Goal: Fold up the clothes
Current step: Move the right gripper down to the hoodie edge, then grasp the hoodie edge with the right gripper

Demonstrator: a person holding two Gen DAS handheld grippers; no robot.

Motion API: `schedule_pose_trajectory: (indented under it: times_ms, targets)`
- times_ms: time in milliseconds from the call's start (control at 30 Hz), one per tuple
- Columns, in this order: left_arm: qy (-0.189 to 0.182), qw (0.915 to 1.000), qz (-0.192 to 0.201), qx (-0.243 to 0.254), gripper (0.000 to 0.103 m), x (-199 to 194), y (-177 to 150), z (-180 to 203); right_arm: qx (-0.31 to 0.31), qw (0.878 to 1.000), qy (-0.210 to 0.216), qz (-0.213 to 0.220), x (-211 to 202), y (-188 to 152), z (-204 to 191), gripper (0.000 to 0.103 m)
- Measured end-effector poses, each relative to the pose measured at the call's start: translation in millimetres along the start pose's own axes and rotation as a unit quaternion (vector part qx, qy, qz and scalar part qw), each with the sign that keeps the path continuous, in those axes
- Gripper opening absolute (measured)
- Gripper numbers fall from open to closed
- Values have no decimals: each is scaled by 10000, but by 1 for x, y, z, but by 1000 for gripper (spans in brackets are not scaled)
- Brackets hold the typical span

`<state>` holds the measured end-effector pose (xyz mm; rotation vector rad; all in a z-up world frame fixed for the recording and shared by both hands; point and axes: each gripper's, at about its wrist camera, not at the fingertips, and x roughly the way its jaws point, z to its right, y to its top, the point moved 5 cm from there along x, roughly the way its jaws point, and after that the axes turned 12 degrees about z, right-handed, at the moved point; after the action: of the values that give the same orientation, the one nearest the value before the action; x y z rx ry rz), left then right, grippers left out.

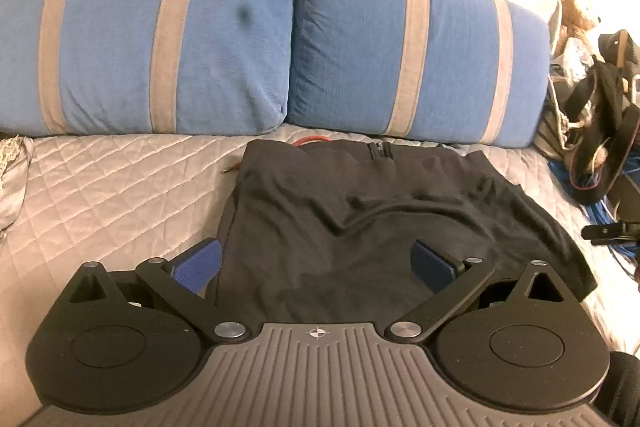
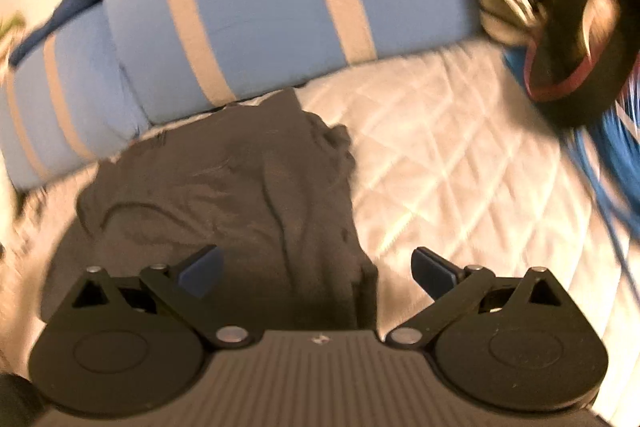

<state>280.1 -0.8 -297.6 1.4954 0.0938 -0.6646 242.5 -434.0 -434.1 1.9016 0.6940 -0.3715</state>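
A black garment (image 1: 360, 227) is lying rumpled on the bed (image 1: 100, 187). The left gripper (image 1: 316, 267) and right gripper (image 2: 316, 269) are hovering, fingers wide, seemingly empty despite blur.

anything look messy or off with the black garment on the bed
Yes. The black garment lies rumpled on the quilt, with a ridge of wrinkles across its middle and its right edge bunched up. A red cord pokes out from under its far edge, near the pillows. Both grippers are open, holding nothing.

Garment (image 1: 360, 227) lies on quilt (image 1: 100, 187) (pillows (image 1: 168, 43) behind).
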Motion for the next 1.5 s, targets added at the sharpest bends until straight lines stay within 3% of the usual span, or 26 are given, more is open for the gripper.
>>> schedule_pose_trajectory:
  times_ms: [233,533,733,1000,1267,1300,1333,1467,1500]
  targets:
    - [-27,10000,-14,-61,103,-3,-4,7,1020,9938,375,-238,-5,-16,28,103]
    - [-283,9993,-51,-220,103,-4,-10,16,2075,9720,1028,-392,7,-40,37,101]
    - [-307,9992,-70,-237,103,-1,-13,21,2468,9602,1300,-120,6,-45,44,99]
    - [-329,9990,-110,-271,103,1,-17,22,2688,9533,1367,-187,-4,-54,40,98]
    - [-252,9986,-251,-399,103,9,-26,20,2729,9556,1076,262,-5,-61,25,97]
    - [-247,9986,-254,-393,103,9,-26,20,2705,9561,1082,303,-4,-60,23,92]
    - [-246,9986,-255,-389,103,9,-27,20,2689,9567,1073,292,-2,-60,21,78]
    - [-262,9987,-238,-374,103,8,-27,21,2340,9693,727,184,7,-57,11,43]
    - [-268,9987,-232,-370,103,8,-27,20,2217,9729,630,203,8,-55,9,26]
